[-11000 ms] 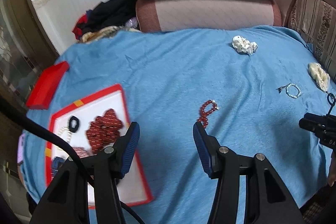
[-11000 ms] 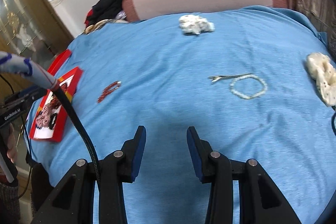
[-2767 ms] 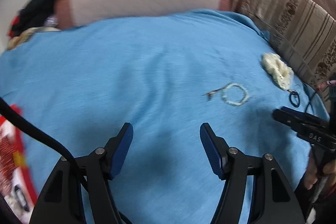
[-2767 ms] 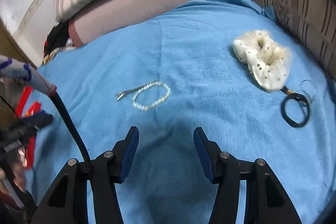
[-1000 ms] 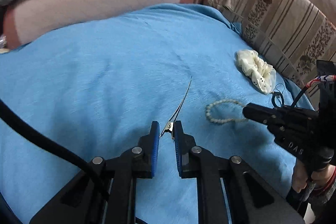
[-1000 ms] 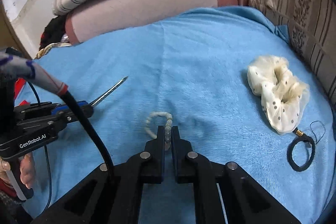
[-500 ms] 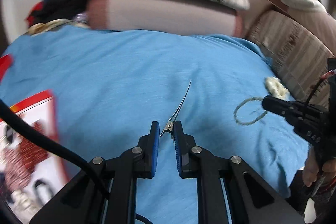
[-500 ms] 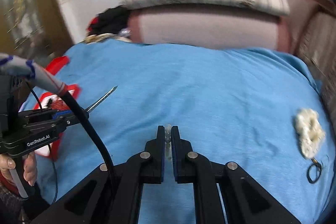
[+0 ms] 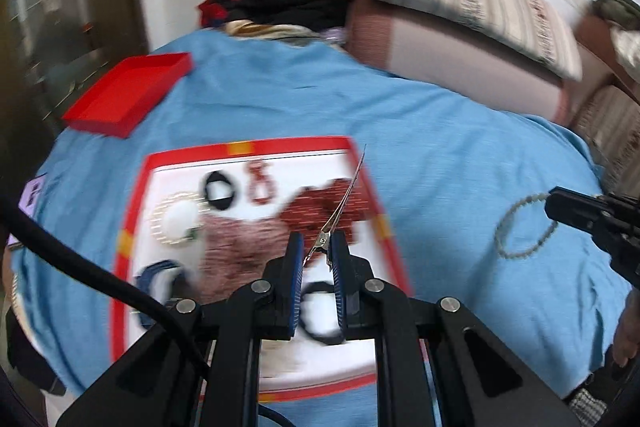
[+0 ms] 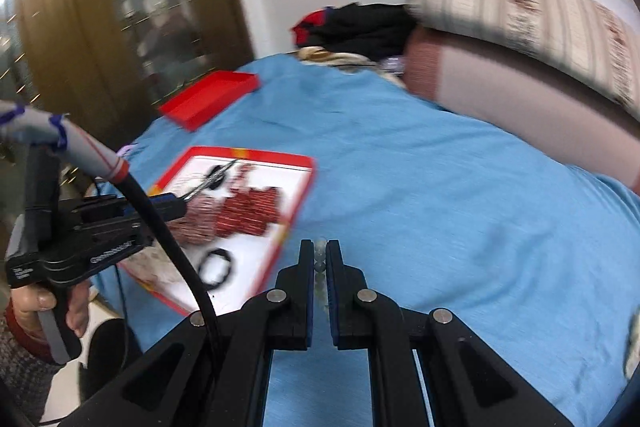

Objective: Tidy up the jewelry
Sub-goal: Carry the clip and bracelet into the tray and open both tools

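Observation:
My left gripper [image 9: 316, 247] is shut on a thin silver hair clip [image 9: 343, 203] and holds it above the red-rimmed white tray [image 9: 136, 195]. The tray holds a red bead bracelet [image 9: 261, 183], black hair ties [image 9: 218, 190], a pearl piece [image 9: 176, 221] and a red-brown scrunchie [image 9: 332, 205]. My right gripper [image 10: 320, 259] is shut on a pale bead bracelet [image 9: 524, 227], which hangs as a loop over the blue bedspread [image 9: 460, 163], to the right of the tray [image 10: 296, 203]. From the right wrist only a few beads [image 10: 319, 263] show between the jaws.
A red box lid [image 9: 128, 93] lies at the bed's far left corner. Pillows [image 9: 460, 19] and a pile of clothes [image 9: 288, 3] line the far edge. A wooden cabinet [image 10: 100, 19] stands left of the bed.
Both grippers have swung left with their loads. The left one has come over the tray with the hair clip; the right one trails with the bead bracelet.

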The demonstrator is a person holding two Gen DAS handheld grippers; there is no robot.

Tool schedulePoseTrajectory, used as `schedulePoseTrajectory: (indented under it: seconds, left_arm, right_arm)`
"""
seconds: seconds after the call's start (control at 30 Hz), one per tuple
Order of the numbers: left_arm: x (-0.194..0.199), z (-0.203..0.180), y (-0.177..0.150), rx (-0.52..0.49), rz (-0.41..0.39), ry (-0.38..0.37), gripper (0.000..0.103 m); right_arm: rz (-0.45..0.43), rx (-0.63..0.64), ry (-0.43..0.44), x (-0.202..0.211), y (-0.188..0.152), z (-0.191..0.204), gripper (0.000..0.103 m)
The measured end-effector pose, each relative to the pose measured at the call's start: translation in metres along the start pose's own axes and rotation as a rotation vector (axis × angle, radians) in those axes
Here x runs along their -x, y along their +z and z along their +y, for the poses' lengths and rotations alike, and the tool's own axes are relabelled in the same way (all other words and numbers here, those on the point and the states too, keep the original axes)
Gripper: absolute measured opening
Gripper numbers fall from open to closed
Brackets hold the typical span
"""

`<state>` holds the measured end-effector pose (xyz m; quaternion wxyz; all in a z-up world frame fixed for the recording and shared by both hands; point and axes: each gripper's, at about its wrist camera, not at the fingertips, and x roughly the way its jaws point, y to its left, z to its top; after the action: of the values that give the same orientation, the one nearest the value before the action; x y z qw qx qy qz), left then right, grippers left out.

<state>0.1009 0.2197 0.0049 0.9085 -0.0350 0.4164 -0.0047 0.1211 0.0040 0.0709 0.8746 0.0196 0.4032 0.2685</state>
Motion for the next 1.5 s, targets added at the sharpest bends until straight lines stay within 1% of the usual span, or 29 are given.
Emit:
schedulePoseTrajectory:
  seconds: [0.03,0.1,0.23,0.33,0.43,0.5,0.63,0.8,1.0,1.13,1.17,1.2,1.23,1.3,1.37,1.43,1.47,1.5]
  left_arm:
    - [-0.002,0.011,0.000,0.009,0.004,0.021,0.013]
    - [-0.007,0.031,0.000,0.024,0.013,0.041,0.013]
    - [-0.021,0.057,-0.001,0.055,0.038,0.062,0.013]
    - [-0.034,0.069,0.000,0.076,0.057,0.062,0.013]
    - [-0.051,0.074,0.006,0.082,0.076,0.060,0.013]
    - [-0.060,0.073,0.012,0.082,0.086,0.054,0.013]
    - [-0.077,0.070,0.023,0.072,0.099,0.041,0.013]
    - [-0.095,0.054,0.035,0.020,0.114,0.022,0.014]
    - [-0.116,0.035,0.045,-0.028,0.149,-0.016,0.014]
    - [-0.123,0.031,0.046,-0.030,0.158,-0.012,0.014]
    - [-0.123,0.031,0.046,-0.029,0.156,-0.008,0.015]
    - [-0.122,0.031,0.046,-0.029,0.156,-0.003,0.022]
    - [-0.121,0.031,0.045,-0.028,0.150,0.002,0.032]
    - [-0.116,0.032,0.045,-0.021,0.135,0.005,0.042]
    - [-0.108,0.033,0.045,-0.010,0.126,-0.012,0.043]
    - [-0.094,0.036,0.045,0.013,0.113,-0.031,0.045]
    - [-0.087,0.037,0.045,0.018,0.102,-0.035,0.046]
    - [-0.078,0.038,0.044,0.022,0.084,-0.038,0.049]
  right_arm:
    - [0.008,0.009,0.017,-0.007,0.002,0.008,0.006]
    - [0.030,0.024,0.048,-0.023,0.006,0.023,0.006]
    - [0.085,0.048,0.089,-0.055,0.006,0.050,0.006]
    - [0.125,0.061,0.093,-0.077,-0.001,0.064,0.006]
    - [0.162,0.059,0.094,-0.097,-0.004,0.068,0.006]
    - [0.187,0.056,0.092,-0.108,-0.010,0.069,0.006]
    - [0.208,0.054,0.087,-0.118,-0.017,0.070,0.006]
    - [0.231,0.045,0.092,-0.130,-0.024,0.068,0.006]
    - [0.240,0.030,0.100,-0.137,-0.028,0.064,0.006]
    - [0.237,0.038,0.094,-0.139,-0.029,0.064,0.007]
    - [0.236,0.037,0.093,-0.139,-0.029,0.063,0.007]
    - [0.230,0.034,0.091,-0.139,-0.029,0.062,0.007]
    - [0.229,0.032,0.088,-0.139,-0.029,0.061,0.008]
    - [0.221,0.029,0.083,-0.136,-0.030,0.060,0.010]
    - [0.205,0.035,0.075,-0.128,-0.030,0.060,0.017]
    - [0.181,0.036,0.072,-0.119,-0.029,0.061,0.030]
    - [0.164,0.033,0.073,-0.112,-0.028,0.061,0.033]
    - [0.152,0.031,0.074,-0.107,-0.028,0.061,0.039]
